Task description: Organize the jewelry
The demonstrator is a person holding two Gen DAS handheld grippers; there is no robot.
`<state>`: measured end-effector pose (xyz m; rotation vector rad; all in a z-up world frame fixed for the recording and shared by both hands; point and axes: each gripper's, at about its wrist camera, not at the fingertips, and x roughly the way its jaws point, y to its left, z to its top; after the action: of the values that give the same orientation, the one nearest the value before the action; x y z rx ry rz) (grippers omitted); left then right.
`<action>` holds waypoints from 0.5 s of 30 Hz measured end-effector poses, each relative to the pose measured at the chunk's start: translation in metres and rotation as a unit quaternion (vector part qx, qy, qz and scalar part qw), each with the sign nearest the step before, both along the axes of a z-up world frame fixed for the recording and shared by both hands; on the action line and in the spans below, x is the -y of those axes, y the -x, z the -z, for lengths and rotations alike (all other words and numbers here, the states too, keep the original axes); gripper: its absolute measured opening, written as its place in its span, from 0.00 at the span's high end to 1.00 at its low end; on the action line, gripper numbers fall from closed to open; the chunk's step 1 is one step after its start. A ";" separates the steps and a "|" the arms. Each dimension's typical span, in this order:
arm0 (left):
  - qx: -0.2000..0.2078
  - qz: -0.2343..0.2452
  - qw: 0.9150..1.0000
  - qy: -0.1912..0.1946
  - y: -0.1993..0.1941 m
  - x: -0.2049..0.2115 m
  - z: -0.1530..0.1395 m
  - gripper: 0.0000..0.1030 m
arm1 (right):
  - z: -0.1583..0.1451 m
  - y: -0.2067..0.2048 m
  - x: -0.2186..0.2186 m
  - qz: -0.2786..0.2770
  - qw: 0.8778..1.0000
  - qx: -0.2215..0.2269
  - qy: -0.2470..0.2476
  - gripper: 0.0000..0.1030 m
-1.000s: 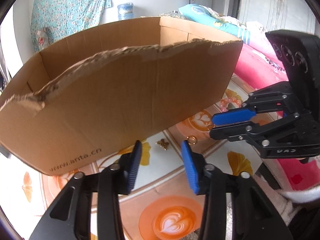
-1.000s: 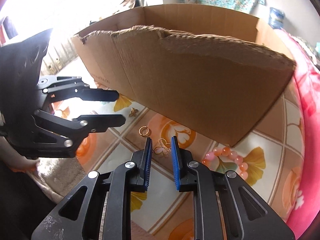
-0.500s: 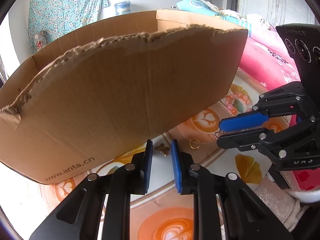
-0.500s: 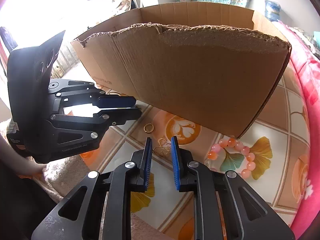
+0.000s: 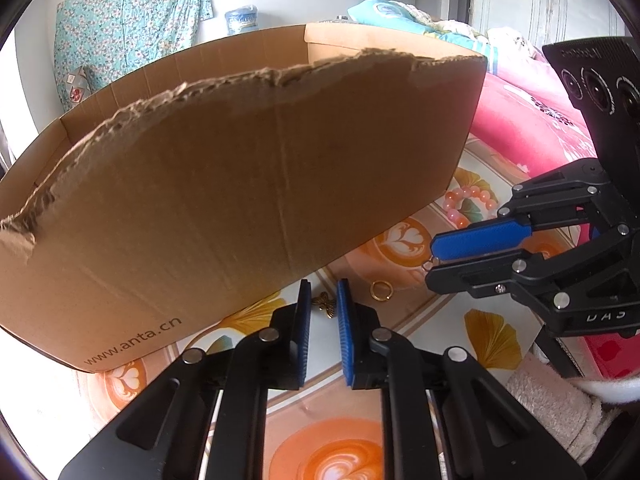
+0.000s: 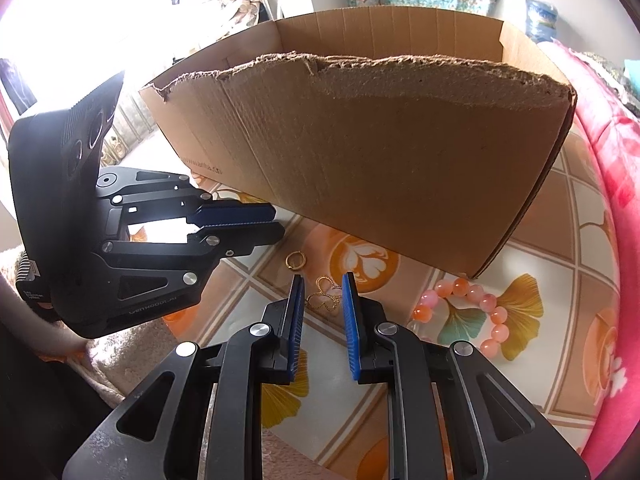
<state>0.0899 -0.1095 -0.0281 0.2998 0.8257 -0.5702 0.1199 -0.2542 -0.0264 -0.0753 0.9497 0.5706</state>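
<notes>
A torn cardboard box (image 5: pixel 248 184) stands on a patterned tablecloth (image 5: pixel 492 332), also in the right wrist view (image 6: pixel 400 168). My left gripper (image 5: pixel 323 296) is shut on a small bronze butterfly charm (image 5: pixel 325 304). My right gripper (image 6: pixel 322 292) is shut on a gold filigree butterfly pendant (image 6: pixel 326 294); it shows from the side in the left wrist view (image 5: pixel 434 258). A gold ring (image 5: pixel 380 291) lies between them, also in the right wrist view (image 6: pixel 296 260). A pink bead bracelet (image 6: pixel 476 312) lies by the box's right corner.
A pink quilt (image 6: pixel 612 168) lies along the right side. A beige towel (image 5: pixel 556 404) lies at the near edge. A floral curtain (image 5: pixel 128 12) and a water jug (image 5: pixel 242 20) are behind the box.
My left gripper has moved forward and closed on the bronze butterfly charm. My right gripper has lifted slightly with the gold pendant between its pads.
</notes>
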 end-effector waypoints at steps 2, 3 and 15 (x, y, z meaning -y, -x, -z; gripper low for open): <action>-0.002 0.000 1.000 0.003 0.000 -0.003 -0.001 0.88 | -0.002 0.001 0.000 0.001 1.000 0.001 0.000 0.84; -0.002 -0.001 1.000 0.004 0.001 -0.003 -0.001 0.88 | -0.003 0.002 0.000 0.000 1.000 0.002 0.001 0.84; 0.018 0.012 0.999 0.037 0.023 -0.025 -0.038 0.88 | -0.026 0.017 0.002 0.013 1.000 0.026 -0.007 0.84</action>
<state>0.0673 -0.0844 0.0095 0.2523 0.7657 -0.6145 0.1032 -0.2567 -0.0002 -0.0649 0.8946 0.5496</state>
